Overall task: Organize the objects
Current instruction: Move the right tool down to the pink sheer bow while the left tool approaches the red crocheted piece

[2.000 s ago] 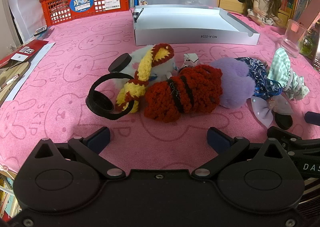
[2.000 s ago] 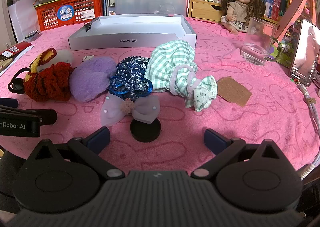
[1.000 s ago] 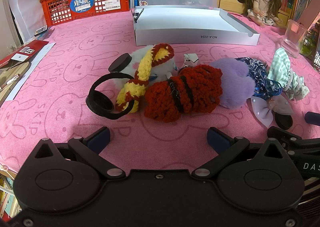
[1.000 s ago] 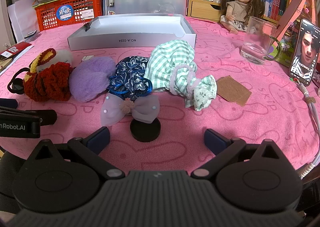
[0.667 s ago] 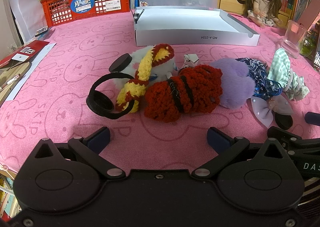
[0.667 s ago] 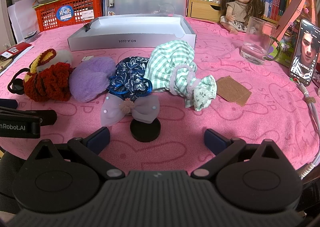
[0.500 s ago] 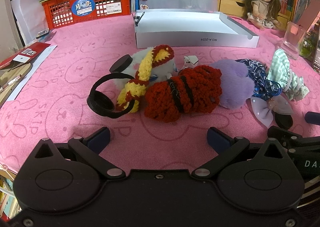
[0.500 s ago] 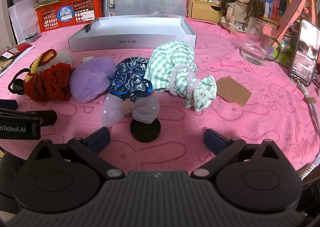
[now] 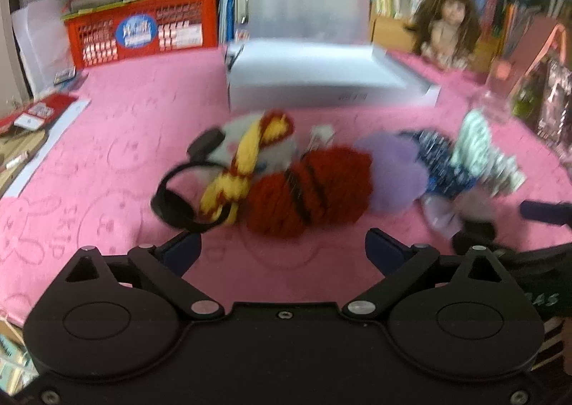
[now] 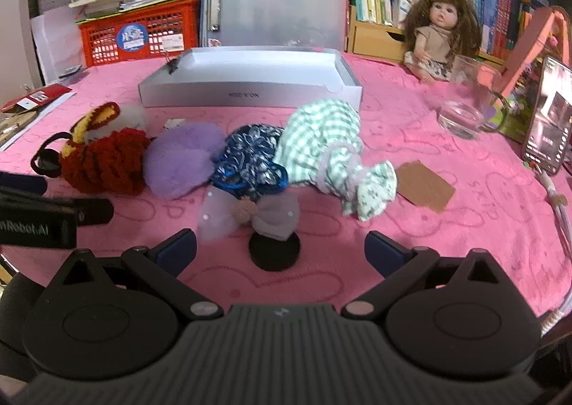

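Note:
A row of hair accessories lies on the pink cloth: a yellow-red knit band point(image 9: 250, 162) on a black headband point(image 9: 171, 201), a red crochet scrunchie point(image 9: 307, 190) point(image 10: 103, 162), a purple fluffy one point(image 10: 182, 158), a blue patterned one point(image 10: 250, 158), a green checked one point(image 10: 321, 147), and a grey bow clip point(image 10: 264, 219) on a black disc. Behind them stands an open white box point(image 10: 250, 83). My left gripper point(image 9: 282, 247) is open and empty, just short of the red scrunchie. My right gripper point(image 10: 280, 247) is open and empty, over the bow clip.
A doll point(image 10: 439, 33) sits at the back right beside a glass mug point(image 10: 464, 101) and a phone point(image 10: 547, 122). A brown card point(image 10: 425, 187) lies right of the checked scrunchie. A red basket point(image 10: 143, 33) and books stand behind. Papers lie at the left edge point(image 9: 35, 119).
The left gripper has moved forward and lower toward the red scrunchie, its view blurred by motion. The right gripper has moved slightly closer to the bow clip. Both remain open.

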Demonstrator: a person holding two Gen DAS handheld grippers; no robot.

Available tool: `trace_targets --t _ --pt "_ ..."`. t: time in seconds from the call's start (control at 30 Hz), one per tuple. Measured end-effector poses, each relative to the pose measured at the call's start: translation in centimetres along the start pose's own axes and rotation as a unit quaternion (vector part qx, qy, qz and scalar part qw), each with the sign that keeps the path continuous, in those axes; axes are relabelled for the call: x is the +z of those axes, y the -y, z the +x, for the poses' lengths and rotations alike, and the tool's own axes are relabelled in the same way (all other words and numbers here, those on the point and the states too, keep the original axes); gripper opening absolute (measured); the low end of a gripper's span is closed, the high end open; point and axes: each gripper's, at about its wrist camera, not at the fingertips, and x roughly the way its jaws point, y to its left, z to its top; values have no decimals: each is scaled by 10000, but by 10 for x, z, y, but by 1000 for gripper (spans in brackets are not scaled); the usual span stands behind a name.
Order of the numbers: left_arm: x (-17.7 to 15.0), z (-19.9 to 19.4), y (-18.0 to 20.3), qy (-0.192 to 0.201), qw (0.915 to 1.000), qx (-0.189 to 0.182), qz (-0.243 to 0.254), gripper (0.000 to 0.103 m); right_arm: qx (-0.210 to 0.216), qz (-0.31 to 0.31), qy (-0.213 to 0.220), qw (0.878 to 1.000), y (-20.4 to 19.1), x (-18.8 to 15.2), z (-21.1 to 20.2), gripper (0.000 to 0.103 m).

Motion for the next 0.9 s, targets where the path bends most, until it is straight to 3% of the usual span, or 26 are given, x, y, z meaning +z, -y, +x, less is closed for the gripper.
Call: trace_targets --t 0.2,0.6,0.9 --pt "10 -12 2 330 9991 -282 -24 86 27 27 98 9999 1 5 1 97" --pt "13 -7 -1 368 9985 -387 -105 74 97 -41 149 9998 -8 10 5 77" --pt "11 -1 2 382 9985 -377 -65 74 129 57 28 9999 -6 10 9 57"
